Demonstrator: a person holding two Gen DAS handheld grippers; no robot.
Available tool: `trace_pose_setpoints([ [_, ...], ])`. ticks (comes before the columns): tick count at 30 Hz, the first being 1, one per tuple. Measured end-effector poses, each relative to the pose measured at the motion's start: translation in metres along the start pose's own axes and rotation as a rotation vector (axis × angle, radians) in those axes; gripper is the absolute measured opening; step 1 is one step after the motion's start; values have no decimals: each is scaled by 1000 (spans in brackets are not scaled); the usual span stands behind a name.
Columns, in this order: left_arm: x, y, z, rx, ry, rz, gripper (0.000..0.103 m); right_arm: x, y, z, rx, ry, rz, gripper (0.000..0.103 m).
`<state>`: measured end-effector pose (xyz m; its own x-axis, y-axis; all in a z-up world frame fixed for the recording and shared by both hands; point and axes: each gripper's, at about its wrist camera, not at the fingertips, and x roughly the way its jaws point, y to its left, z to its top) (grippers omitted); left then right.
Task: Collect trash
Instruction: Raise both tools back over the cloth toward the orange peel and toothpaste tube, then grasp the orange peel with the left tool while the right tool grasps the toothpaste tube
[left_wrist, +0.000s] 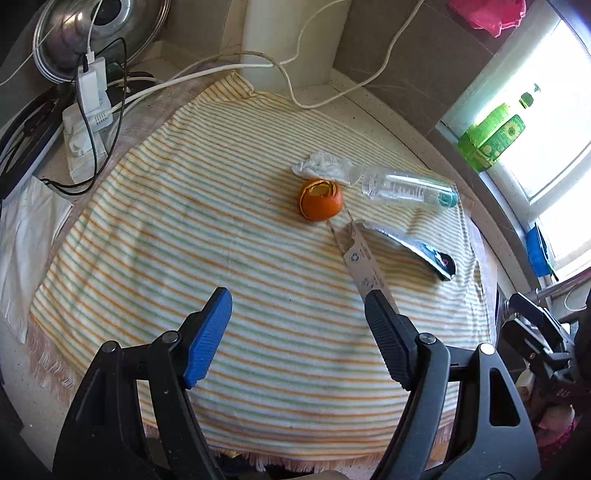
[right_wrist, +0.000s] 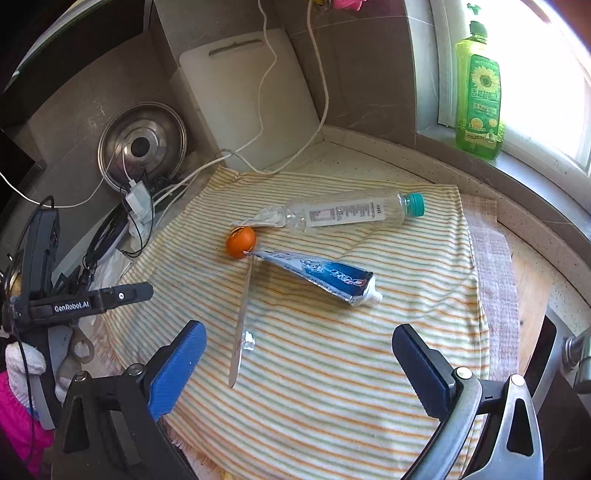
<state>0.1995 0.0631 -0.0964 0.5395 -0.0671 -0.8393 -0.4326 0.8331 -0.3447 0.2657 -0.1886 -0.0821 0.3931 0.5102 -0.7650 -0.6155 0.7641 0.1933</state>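
Orange peel (left_wrist: 320, 199) well ahead of left tool (left_wrist: 297, 334), both tools spread, empty.

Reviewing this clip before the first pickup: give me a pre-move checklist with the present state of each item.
1. Left gripper open, holding nothing: ok.
2. Right gripper open, holding nothing: ok.
3. Trash in view on the striped cloth: orange peel, plastic bottle, toothpaste tube, flat packaging strip, crumpled wrapper: ok.
4. Pieces lying apart for a single grasp: not ok; the strip and tube tips meet the peel.
5. Bin or bag for the trash: cannot tell, none in view.
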Motion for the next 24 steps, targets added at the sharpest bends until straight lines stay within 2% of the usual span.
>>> trace_pose_setpoints([
  [4,18,-10,20,2,9,3,77,23,4,10,-87,41,-29,101],
  [8,40,-15,35,-3,28,4,77,50,12,16,-178,97,-66,95],
  [16,82,-19,54,-24,67,18,77,94,11,25,-267,181,-98,89],
  [24,109,-18,70,-55,86,28,77,118,7,33,-301,216,-104,88],
])
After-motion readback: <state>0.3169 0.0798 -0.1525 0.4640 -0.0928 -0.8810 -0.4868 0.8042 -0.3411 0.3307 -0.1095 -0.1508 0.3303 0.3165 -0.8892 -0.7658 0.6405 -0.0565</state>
